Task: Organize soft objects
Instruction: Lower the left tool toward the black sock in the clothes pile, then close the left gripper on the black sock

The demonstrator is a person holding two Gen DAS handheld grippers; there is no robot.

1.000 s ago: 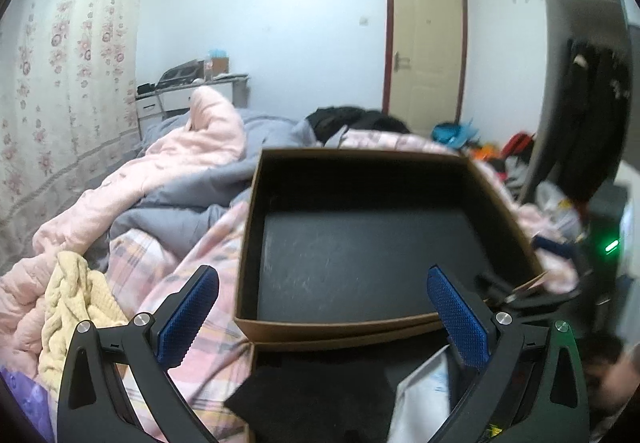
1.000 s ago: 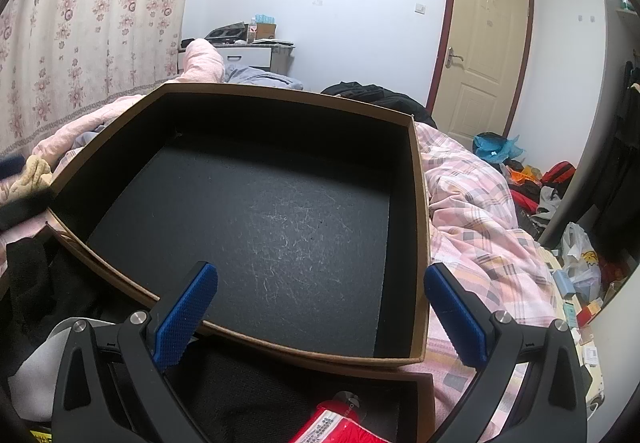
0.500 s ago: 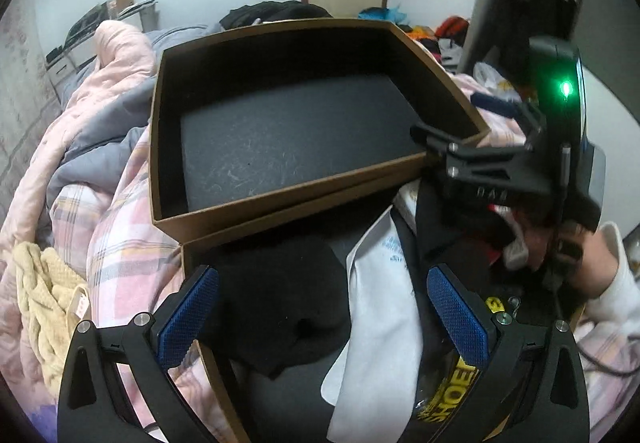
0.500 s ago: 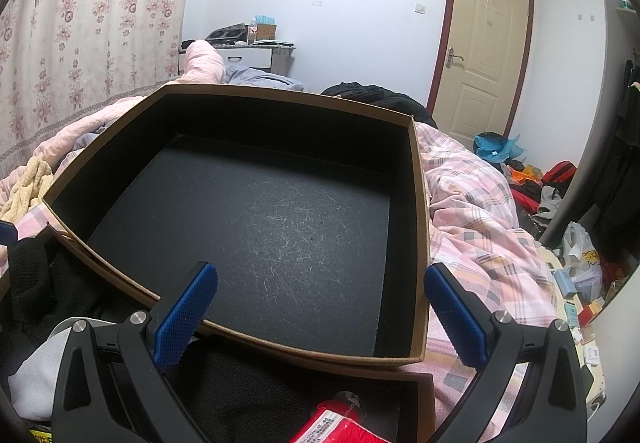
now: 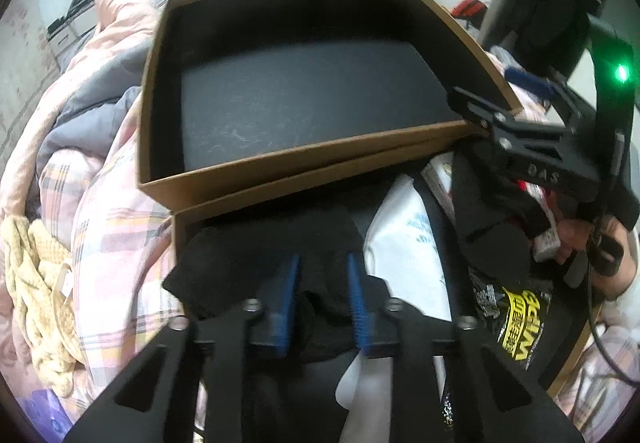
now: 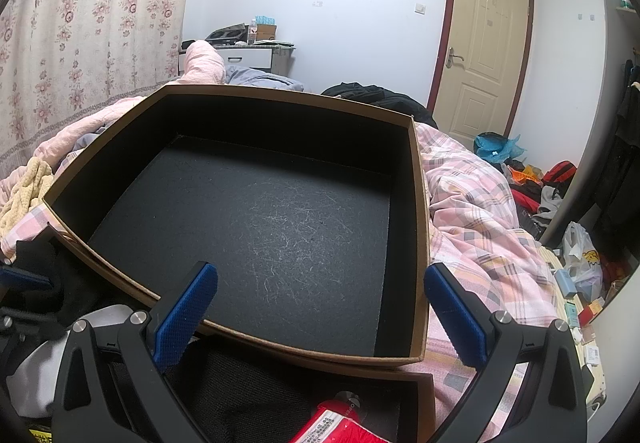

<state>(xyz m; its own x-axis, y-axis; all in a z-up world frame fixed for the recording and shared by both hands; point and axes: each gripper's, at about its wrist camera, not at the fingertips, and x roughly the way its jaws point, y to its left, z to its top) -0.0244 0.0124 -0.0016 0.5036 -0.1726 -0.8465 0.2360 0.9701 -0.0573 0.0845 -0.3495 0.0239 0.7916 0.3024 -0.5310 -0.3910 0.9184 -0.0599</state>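
A black cloth (image 5: 248, 255) lies crumpled in the near brown box (image 5: 280, 185), beside a white packet (image 5: 404, 243). My left gripper (image 5: 321, 283) points down into that box. Its jaws are closing, and a fold of the black cloth is pinched between the blue pads. Behind stands an empty brown box (image 5: 304, 151) with a black floor (image 6: 280, 219). My right gripper (image 6: 320, 283) hovers wide open over this box's near rim (image 6: 280, 347) with nothing between its fingers. It also shows in the left wrist view as the right gripper (image 5: 492, 87) at the box's right corner.
Both boxes rest on a bed with a pink plaid quilt (image 6: 480, 211). A yellow knitted cloth (image 5: 36, 275) lies to the left. A red packet (image 6: 332, 423) and a black-and-yellow packet (image 5: 520, 319) sit in the near box. Clutter covers the floor (image 6: 576, 267) on the right.
My left gripper tipped down from the empty box to the near box, and its jaws went from wide open to pinching the black cloth. The right gripper stayed still.
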